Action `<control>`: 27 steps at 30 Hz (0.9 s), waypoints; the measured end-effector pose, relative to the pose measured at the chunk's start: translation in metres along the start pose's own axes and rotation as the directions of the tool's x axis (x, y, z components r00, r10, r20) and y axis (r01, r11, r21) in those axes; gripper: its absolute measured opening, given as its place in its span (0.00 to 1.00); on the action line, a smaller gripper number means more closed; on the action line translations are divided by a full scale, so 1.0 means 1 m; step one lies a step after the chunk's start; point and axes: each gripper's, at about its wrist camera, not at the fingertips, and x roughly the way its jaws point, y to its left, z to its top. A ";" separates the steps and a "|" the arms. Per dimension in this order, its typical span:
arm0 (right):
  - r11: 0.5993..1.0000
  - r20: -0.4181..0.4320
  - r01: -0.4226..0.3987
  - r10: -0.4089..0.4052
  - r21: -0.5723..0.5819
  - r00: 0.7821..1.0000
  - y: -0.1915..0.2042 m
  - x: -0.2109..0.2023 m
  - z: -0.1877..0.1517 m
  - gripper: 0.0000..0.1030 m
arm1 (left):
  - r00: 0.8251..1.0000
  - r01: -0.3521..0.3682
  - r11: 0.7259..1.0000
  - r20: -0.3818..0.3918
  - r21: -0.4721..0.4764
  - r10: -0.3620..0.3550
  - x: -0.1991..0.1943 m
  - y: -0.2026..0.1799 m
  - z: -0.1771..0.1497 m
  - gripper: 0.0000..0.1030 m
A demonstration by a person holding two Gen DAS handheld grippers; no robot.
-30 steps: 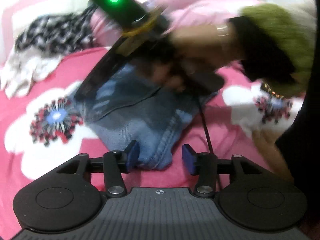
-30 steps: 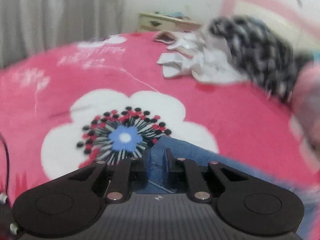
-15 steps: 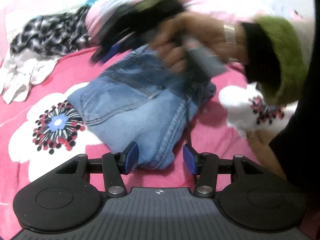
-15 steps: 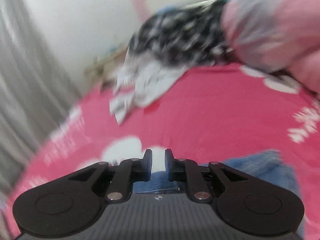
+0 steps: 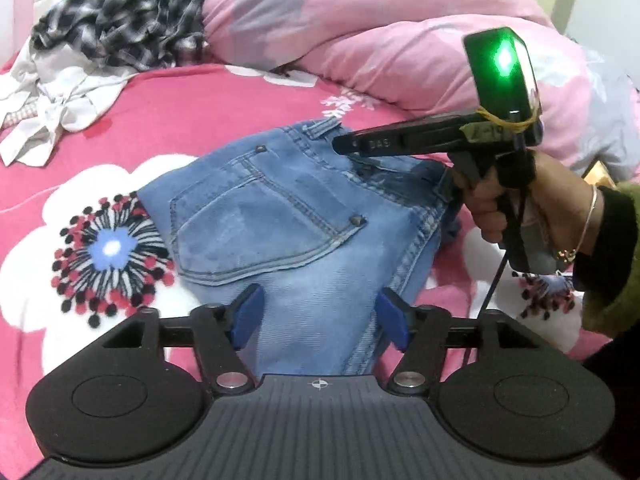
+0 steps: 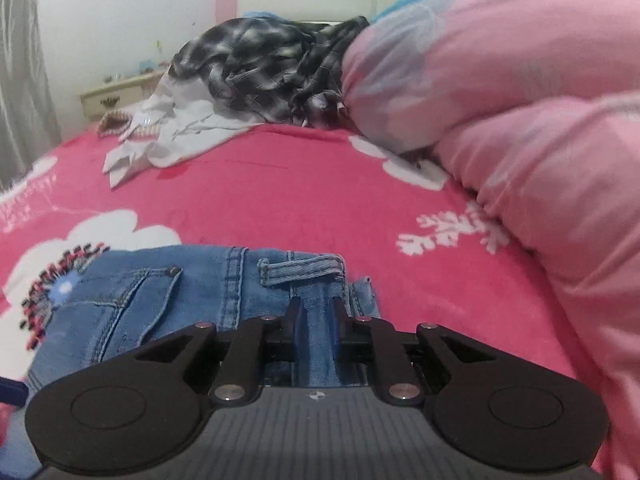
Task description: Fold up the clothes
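While your left gripper (image 5: pixel 320 316) hangs over the near end of the folded jeans (image 5: pixel 304 224), its blue pads (image 5: pixel 248 316) are spread wide and hold nothing. Your right gripper (image 6: pixel 316 320) sits over the waist end, its fingers a little apart with denim showing between them (a belt loop (image 6: pixel 300 270) lies just past the tips). Those jeans lie pocket up on the pink flower blanket (image 5: pixel 224 108). Farther back are a checked shirt (image 6: pixel 272 68), white clothes (image 6: pixel 176 136) and a pink quilt (image 6: pixel 520 120).
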 end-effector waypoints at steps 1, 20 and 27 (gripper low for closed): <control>1.000 0.001 0.008 -0.008 -0.016 1.000 0.002 -0.001 0.000 0.13 | 1.000 -0.001 1.000 -0.003 -0.003 0.001 -0.001 0.000 0.000 0.63; 0.999 0.032 -0.026 0.026 0.025 0.999 -0.005 -0.004 -0.007 0.13 | 0.999 0.026 0.961 0.027 -0.275 -0.020 -0.027 0.020 0.025 0.99; 0.999 0.037 -0.032 0.031 0.039 0.999 -0.008 -0.005 -0.007 0.13 | 0.999 0.030 0.947 0.032 -0.320 -0.021 -0.028 0.023 0.026 1.00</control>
